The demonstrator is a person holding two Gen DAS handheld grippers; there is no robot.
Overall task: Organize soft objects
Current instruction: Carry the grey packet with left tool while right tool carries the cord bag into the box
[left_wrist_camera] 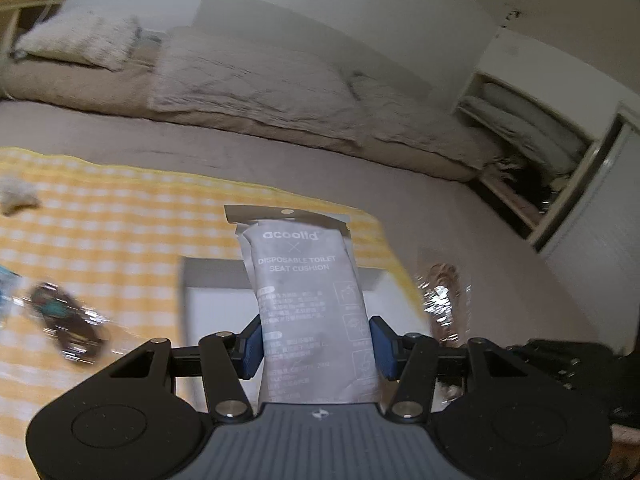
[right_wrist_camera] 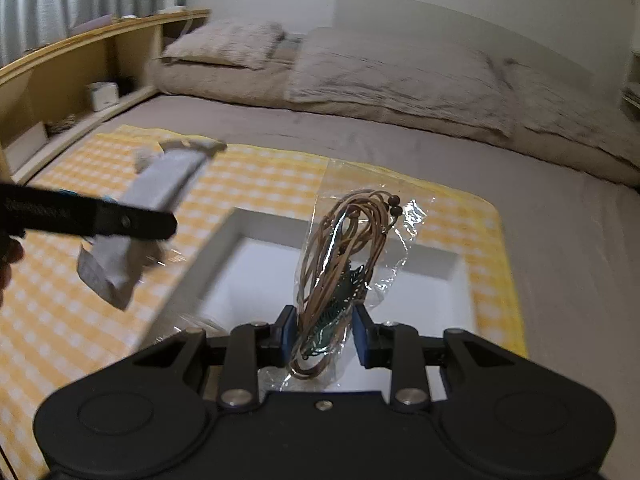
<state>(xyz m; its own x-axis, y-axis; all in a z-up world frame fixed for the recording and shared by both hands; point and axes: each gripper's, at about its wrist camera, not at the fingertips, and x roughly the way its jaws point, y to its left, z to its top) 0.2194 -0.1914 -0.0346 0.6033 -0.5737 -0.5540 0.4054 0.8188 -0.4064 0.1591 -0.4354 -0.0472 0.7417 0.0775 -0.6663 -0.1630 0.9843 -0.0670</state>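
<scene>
My left gripper [left_wrist_camera: 315, 346] is shut on a grey packet [left_wrist_camera: 308, 304] printed "disposable toilet seat cushion", held upright above the white box [left_wrist_camera: 216, 308]. The same packet [right_wrist_camera: 160, 196] shows from the side in the right wrist view, clamped by the left gripper's black finger [right_wrist_camera: 120, 220]. My right gripper [right_wrist_camera: 322, 334] is shut on a clear bag of brown cords with beads [right_wrist_camera: 344, 264], held over the white box [right_wrist_camera: 256, 264]. That cord bag [left_wrist_camera: 440, 300] also appears to the right in the left wrist view.
The box sits on a yellow checked cloth [right_wrist_camera: 72, 320] spread over a grey bed [right_wrist_camera: 560, 240]. A dark wrapped item [left_wrist_camera: 68, 320] and a pale soft item [left_wrist_camera: 16, 196] lie on the cloth. Pillows [right_wrist_camera: 228, 44], a folded duvet [right_wrist_camera: 400, 76] and a wooden shelf [right_wrist_camera: 80, 68] lie beyond.
</scene>
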